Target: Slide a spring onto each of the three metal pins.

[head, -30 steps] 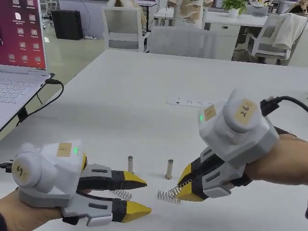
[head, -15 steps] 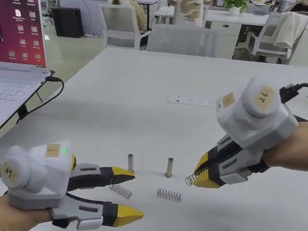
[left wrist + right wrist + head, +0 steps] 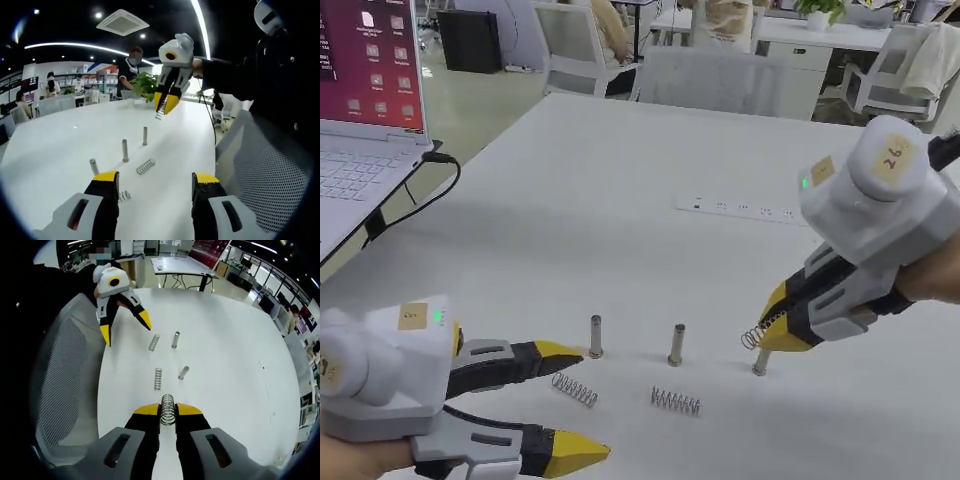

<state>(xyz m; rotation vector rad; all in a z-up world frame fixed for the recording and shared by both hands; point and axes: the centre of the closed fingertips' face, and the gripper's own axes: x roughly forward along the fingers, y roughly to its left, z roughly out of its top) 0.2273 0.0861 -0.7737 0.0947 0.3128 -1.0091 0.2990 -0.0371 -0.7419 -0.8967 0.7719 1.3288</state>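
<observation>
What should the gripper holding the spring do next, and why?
Probably ease the right gripper down a little, lining its spring up over the right-hand pin. The jaws are shut on the spring, which hangs just above that bare pin, not yet on it.

Head view: left gripper was cut off by bottom & left edges; right gripper ran off the right edge; held spring sat mostly buried betw. its jaws, only a few coils out; pin below it was overlapped by the jaw tip, contact unclear; laptop was cropped at left. Left gripper view: loose spring lay half behind a jaw.
</observation>
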